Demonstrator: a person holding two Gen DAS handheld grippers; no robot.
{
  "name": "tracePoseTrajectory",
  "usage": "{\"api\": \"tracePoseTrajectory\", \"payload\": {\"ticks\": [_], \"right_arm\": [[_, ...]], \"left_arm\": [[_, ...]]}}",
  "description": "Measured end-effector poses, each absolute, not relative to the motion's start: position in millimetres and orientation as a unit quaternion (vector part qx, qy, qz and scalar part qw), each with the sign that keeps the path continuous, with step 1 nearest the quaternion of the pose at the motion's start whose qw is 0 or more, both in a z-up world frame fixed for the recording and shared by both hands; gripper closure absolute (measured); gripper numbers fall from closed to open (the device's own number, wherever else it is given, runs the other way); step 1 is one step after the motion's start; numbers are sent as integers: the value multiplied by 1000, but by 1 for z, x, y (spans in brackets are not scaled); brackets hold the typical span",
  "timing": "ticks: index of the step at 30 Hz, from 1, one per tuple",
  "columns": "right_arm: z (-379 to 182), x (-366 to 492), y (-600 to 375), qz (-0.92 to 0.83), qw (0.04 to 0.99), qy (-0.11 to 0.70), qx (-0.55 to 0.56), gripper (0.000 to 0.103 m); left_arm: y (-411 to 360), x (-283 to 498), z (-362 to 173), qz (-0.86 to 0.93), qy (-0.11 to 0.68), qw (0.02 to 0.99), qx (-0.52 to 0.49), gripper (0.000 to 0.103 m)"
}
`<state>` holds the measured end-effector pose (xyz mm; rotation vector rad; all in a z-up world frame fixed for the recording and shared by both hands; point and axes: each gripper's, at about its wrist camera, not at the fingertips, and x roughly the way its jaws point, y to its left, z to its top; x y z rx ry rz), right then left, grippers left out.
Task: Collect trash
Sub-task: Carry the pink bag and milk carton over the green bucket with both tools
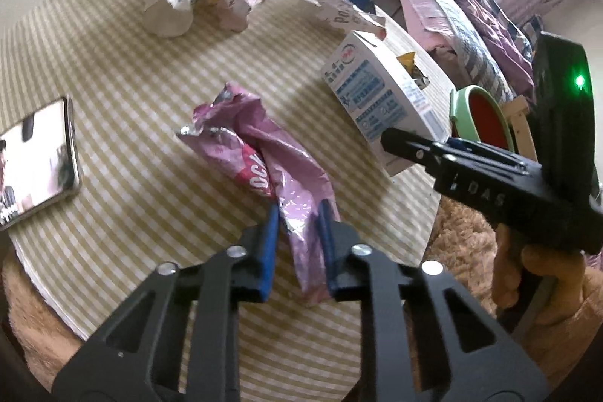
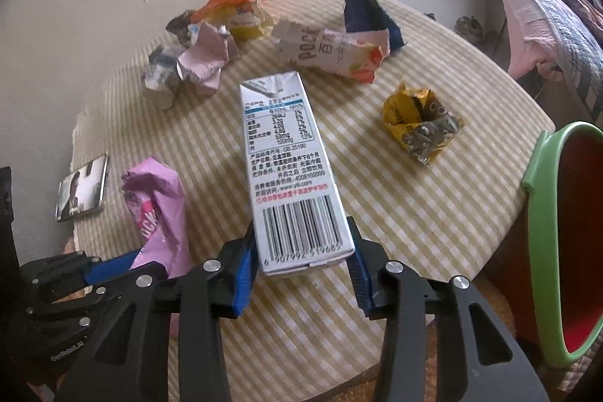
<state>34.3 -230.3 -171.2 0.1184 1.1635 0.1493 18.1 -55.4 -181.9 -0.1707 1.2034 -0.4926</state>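
A crumpled pink Pocky wrapper (image 1: 264,161) lies on the round striped table (image 1: 124,70). My left gripper (image 1: 299,213) is closed on its near end, blue pads pressing both sides; the wrapper also shows in the right wrist view (image 2: 158,198). A white milk carton (image 2: 286,168) lies flat, and my right gripper (image 2: 301,236) is shut on its barcode end; the carton also shows in the left wrist view (image 1: 377,100). A bin with a green rim and red inside (image 2: 557,236) stands beside the table at the right, also in the left wrist view (image 1: 486,115).
More trash lies on the table: a yellow crumpled wrapper (image 2: 418,123), a torn Pocky box (image 2: 331,55) with a dark blue scrap (image 2: 361,6), and a pile of orange, pink and grey wrappers (image 2: 211,40). A phone (image 2: 83,187) lies at the left edge. A bed (image 2: 546,17) stands at the right.
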Motion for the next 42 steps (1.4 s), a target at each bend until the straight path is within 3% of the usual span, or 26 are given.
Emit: {"api": "tracePoseTrajectory", "payload": {"ticks": [12,31,42], "right_arm": [[-145,24,-246,66,848,517,97,62],[-102,1,-275,56,873,462,146,62],[-108,-16,-315,21,868,459,188,62]], "left_arm": [[-41,21,-148,-200,513,831,-82,94],[-65,18,-101,-212,459,861,-59,94],[-96,20,-90,-228,446,865,-29,94]]}}
